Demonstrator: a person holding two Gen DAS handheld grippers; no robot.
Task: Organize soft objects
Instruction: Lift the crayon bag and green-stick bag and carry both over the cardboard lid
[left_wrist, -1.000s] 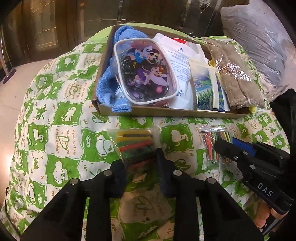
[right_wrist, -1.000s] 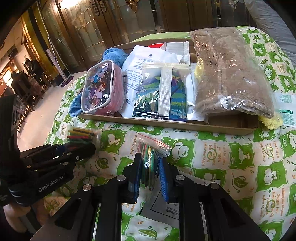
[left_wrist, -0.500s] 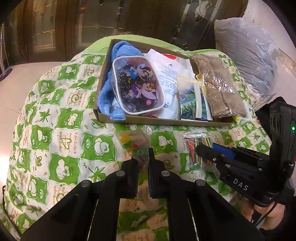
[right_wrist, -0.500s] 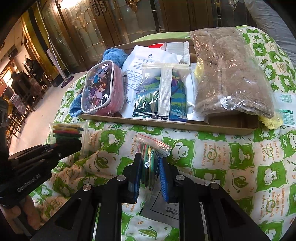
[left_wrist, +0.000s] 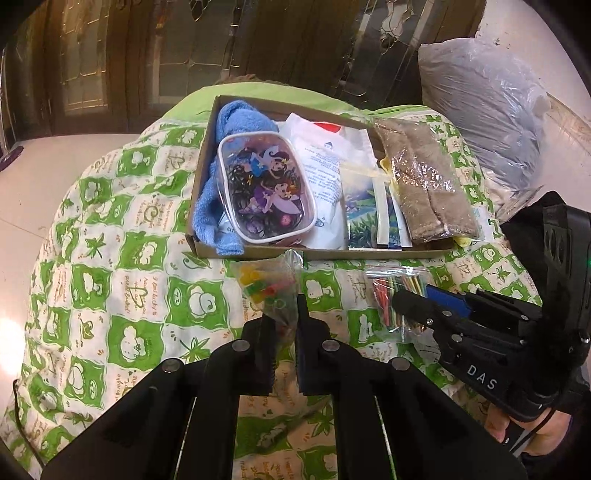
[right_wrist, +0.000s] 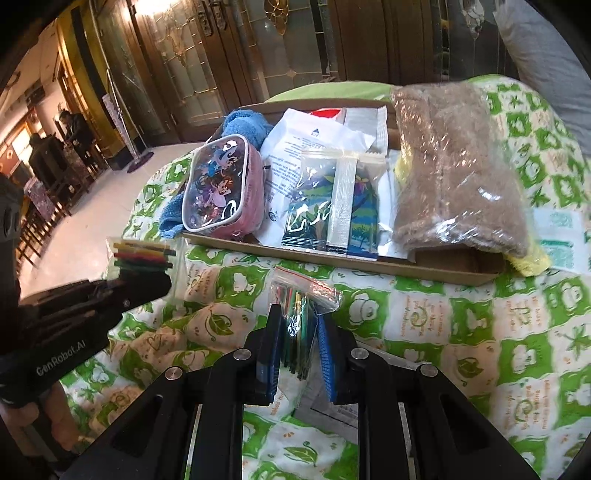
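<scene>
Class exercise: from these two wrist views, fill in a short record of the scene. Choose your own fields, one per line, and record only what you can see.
surface: green and white patterned quilt
container: shallow cardboard box on the quilt
box contents: blue towel, cartoon pouch, white packet, leaf-print packet, bagged brown plush
left gripper: shut on a zip bag of thick coloured sticks, raised off the quilt
right gripper: shut on a zip bag of thin coloured sticks
both bags: in front of the box, not in it

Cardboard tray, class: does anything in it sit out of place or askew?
Yes. The brown fuzzy pack overhangs the cardboard tray at its right end, tilted over the rim, and a yellow cloth pokes out beneath it onto the quilt.
</scene>
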